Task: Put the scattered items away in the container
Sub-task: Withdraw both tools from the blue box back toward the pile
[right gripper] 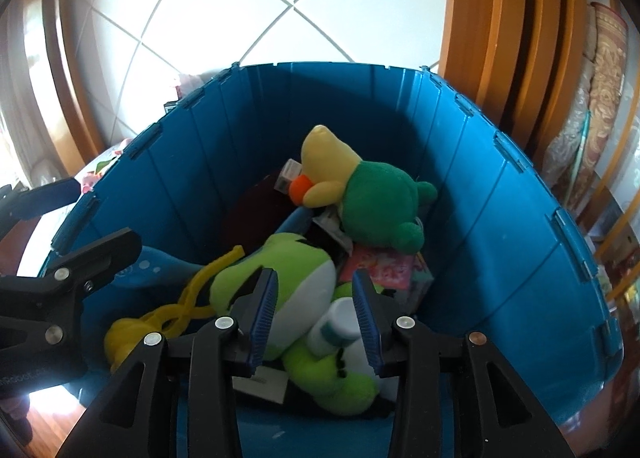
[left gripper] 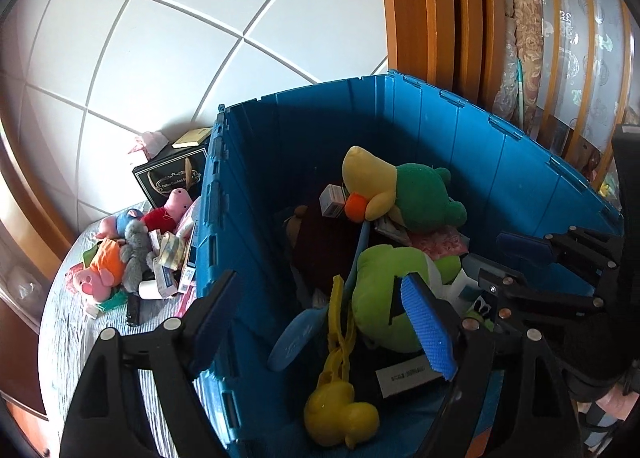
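The task is partly done. The blue container (left gripper: 440, 130) already holds a yellow-and-green plush duck (left gripper: 384, 186), a lime-green plush (left gripper: 384, 290), yellow duck-shaped tongs (left gripper: 340, 414), a white bottle (right gripper: 336, 322) and some small boxes. A pile of soft toys and packets (left gripper: 132, 254) lies outside it on the grey patterned cover, just beside the container's left wall, with a black box (left gripper: 168, 178) behind it, so a good share is left to move. The left gripper (left gripper: 320, 322) hangs with its jaws wide apart and nothing in them, one finger outside the container's left wall and the other inside. The right gripper (right gripper: 314, 316) sits low over the container's contents with its jaws narrowly parted. The bottle lies in line with the gap but appears loose, not pinched. Reaching the pile likely means lifting the left gripper clear of the rim and swinging it outward. There is open room above the cover, while the wall and the wooden frame stand close behind.
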